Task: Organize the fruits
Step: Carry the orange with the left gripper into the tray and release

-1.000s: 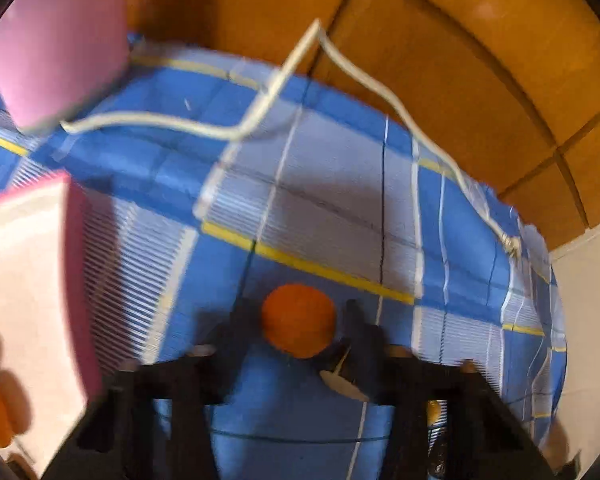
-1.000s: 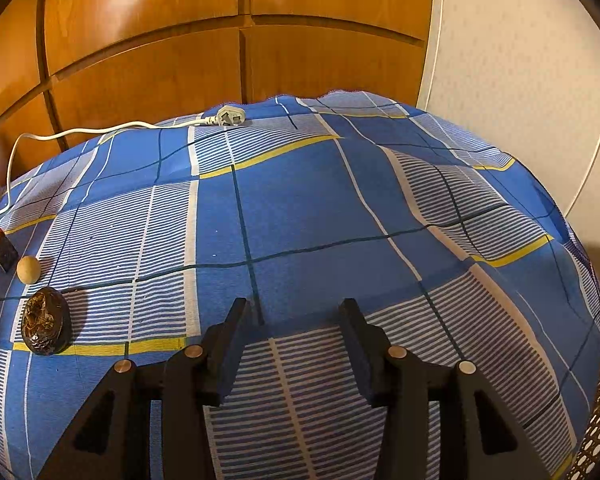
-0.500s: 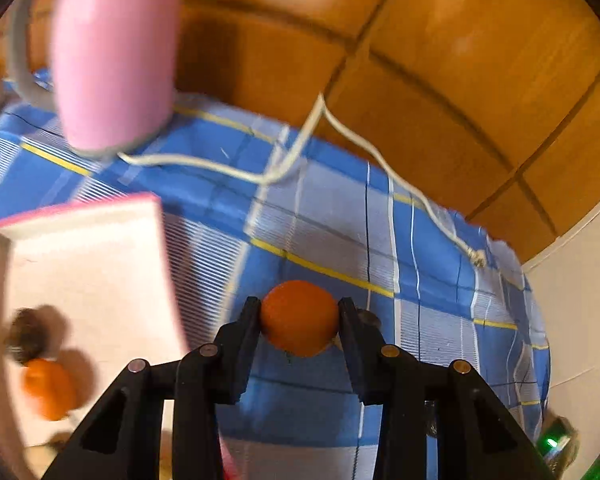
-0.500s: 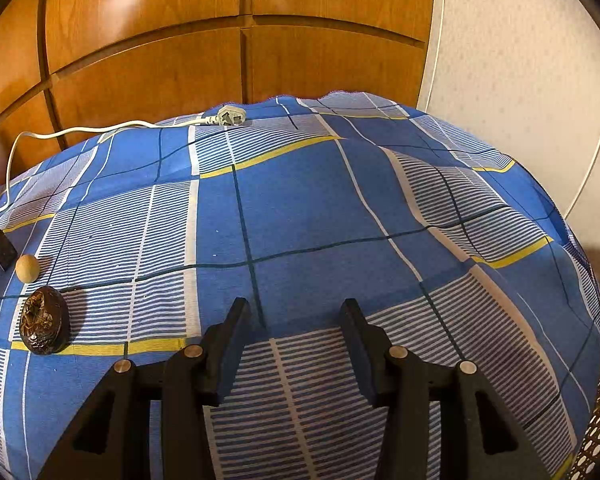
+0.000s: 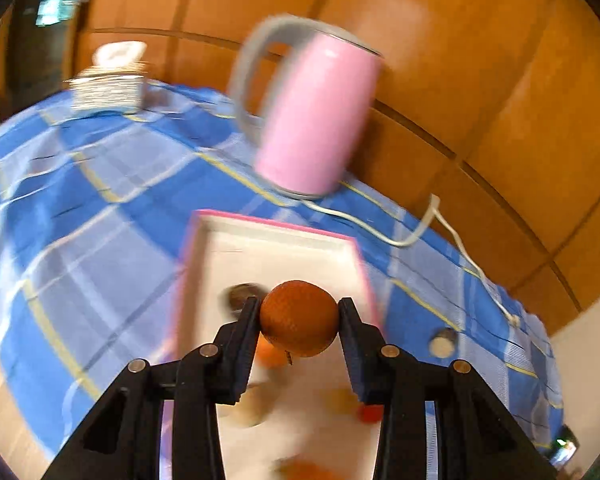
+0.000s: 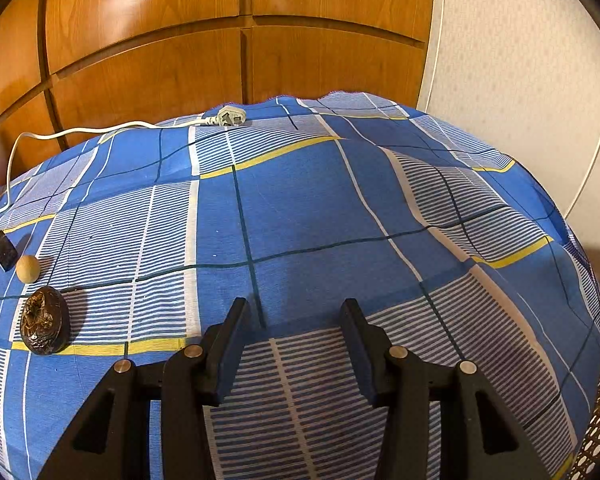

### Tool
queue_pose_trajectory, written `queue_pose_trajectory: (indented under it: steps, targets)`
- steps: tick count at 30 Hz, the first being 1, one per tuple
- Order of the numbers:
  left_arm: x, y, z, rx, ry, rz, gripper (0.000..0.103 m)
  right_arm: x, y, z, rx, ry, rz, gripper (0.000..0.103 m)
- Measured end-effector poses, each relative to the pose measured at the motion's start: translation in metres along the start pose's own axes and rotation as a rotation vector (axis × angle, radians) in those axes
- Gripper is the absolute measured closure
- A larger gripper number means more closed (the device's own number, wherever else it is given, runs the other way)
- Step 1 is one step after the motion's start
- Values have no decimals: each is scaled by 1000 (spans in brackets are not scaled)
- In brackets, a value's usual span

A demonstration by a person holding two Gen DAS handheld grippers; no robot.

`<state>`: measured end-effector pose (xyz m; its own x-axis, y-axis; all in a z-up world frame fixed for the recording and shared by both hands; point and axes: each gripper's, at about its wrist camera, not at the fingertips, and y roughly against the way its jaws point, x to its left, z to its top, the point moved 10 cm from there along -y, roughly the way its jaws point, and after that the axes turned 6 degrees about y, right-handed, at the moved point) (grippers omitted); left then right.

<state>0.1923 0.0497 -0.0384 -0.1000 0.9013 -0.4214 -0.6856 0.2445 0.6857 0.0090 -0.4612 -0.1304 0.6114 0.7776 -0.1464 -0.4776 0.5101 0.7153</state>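
Orange (image 5: 299, 323) now carried over white tray (image 5: 268, 240), clamped in left tongs (image 5: 299, 326), round, right tongs (image 6: 294, 322) agape, empty.

L wrist: down over tray (image 5: 204, 264) | R wrist: down, near cloth (image 6: 300, 208) | shared: cloth

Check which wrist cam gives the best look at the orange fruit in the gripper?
Left wrist view. The orange fruit sits centred and clamped in the left gripper, above the pink-rimmed tray, though the frame is motion-blurred. The right wrist view shows none of it, only the tablecloth and the empty right gripper.
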Motion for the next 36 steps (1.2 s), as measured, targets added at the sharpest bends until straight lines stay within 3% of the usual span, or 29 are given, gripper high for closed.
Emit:
queue_pose_trajectory:
  steps: [6, 10, 20, 29, 36]
  targets:
    - [49, 24, -16, -71, 10, 136, 64, 0, 0, 0, 0, 0, 0, 55]
    - [59, 28, -28, -86, -5, 176, 63, 0, 0, 0, 0, 3, -3, 55]
    - [36, 28, -32, -107, -70, 143, 63, 1, -1, 1, 1, 14, -14, 55]
    - [38, 15, -31, -70, -46, 135, 63, 2, -1, 0, 0, 19, -20, 55]
    - [41, 8, -23, -34, 16, 61, 63, 1, -1, 0, 0, 19, -21, 55]
